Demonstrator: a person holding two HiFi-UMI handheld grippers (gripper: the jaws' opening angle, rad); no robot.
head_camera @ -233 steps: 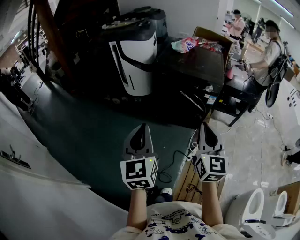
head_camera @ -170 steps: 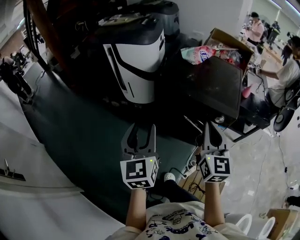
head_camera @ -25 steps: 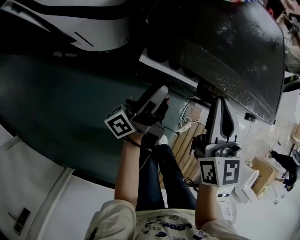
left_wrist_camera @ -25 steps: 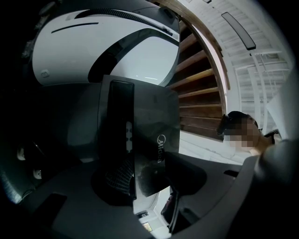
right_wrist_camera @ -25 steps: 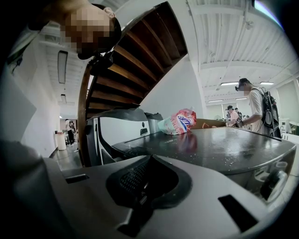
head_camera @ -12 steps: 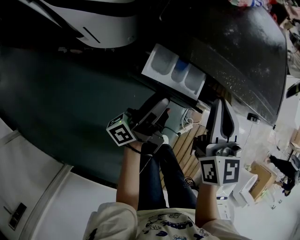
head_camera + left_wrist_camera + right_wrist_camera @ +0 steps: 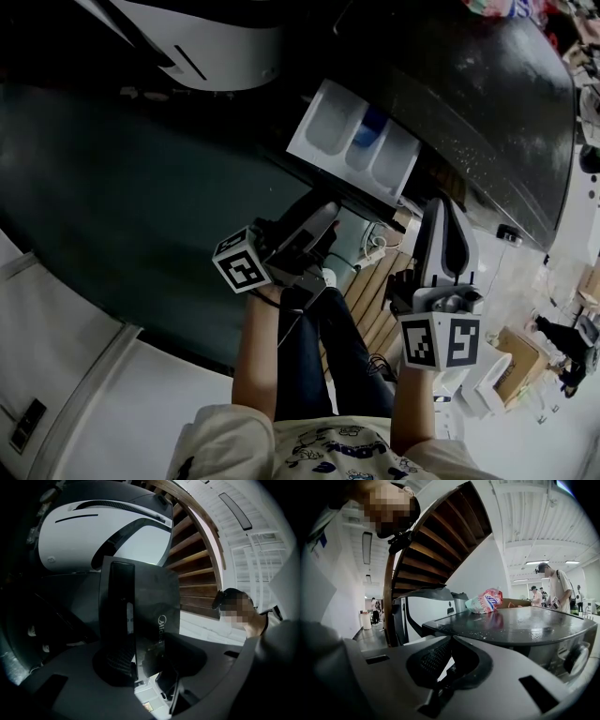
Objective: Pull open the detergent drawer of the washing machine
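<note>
1. Three moulded pockets on show, the middle one tinted blue: the white plastic detergent drawer [image 7: 354, 141] stands well out of the dark, glossy-topped washing machine [image 7: 478, 103], so the pull looks as good as done.
2. Lying on its side, the left gripper [image 7: 323, 212] has its tongs clamped on the drawer's smooth black front panel [image 7: 157, 602], one jaw across its face.
3. Beside it the right gripper [image 7: 442, 208] hangs clear of the machine, tongs pressed together on nothing.
4. Danger now: haul much further and the drawer could hit its stop or pop off its runners. That slick panel could also slide from the pads if the pull goes askew.
5. Around them: a speckled sheen on the machine's lid, a slatted wooden pallet [image 7: 375, 291] below, and a dull green floor [image 7: 122, 197].
</note>
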